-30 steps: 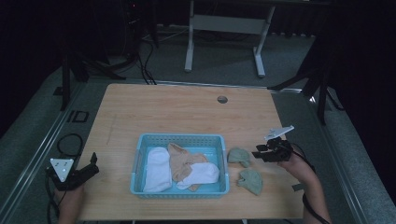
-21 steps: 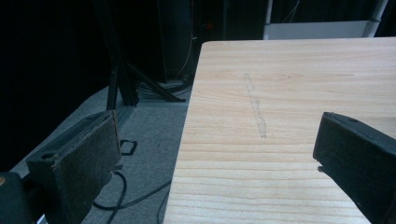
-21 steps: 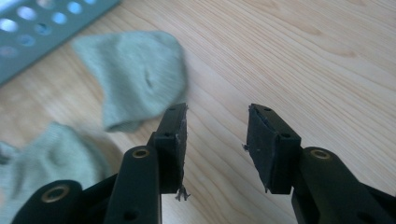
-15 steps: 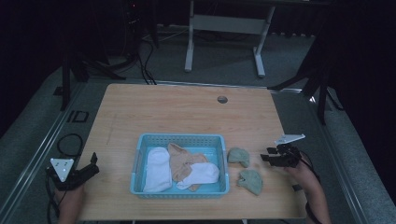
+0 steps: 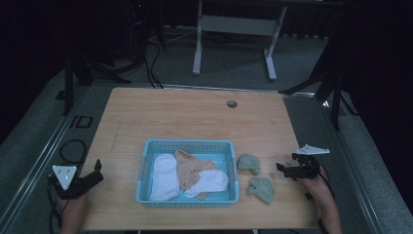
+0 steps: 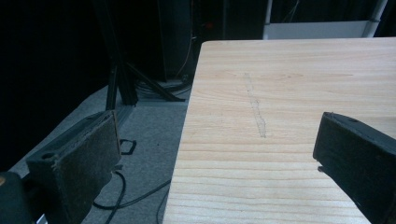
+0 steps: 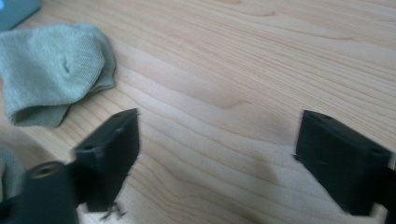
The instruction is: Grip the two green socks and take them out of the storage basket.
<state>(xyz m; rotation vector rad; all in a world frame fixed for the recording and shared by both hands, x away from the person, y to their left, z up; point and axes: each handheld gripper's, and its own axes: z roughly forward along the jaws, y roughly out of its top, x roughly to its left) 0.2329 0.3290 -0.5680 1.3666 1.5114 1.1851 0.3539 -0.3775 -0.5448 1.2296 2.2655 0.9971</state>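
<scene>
My right gripper point(image 5: 287, 169) is sitting low over the table point(image 5: 195, 122) near its right edge, my right hand point(image 5: 316, 183) gripping it from behind, forearm coming in from 6 o'clock. It is pointing toward 9 o'clock. The jaws have just been opening and are now standing wide apart, nothing between them; in the right gripper view bare wood is showing in the gap point(image 7: 217, 163).

The two green socks are lying just beyond the jaw tips. The upper green sock point(image 5: 249, 163) is lying at about 9 o'clock from the gripper, near but not touching; in the right gripper view it point(image 7: 53, 70) is showing off the left jaw. The lower green sock point(image 5: 261, 188) is lying at about 8 o'clock.

Further out at 9 o'clock, the blue basket point(image 5: 187, 144) is holding two white socks point(image 5: 163, 175) and a tan one point(image 5: 187, 168).

My left gripper point(image 5: 95, 170) is resting at the table's left edge, jaws spread and empty, pointing toward 2 o'clock.
</scene>
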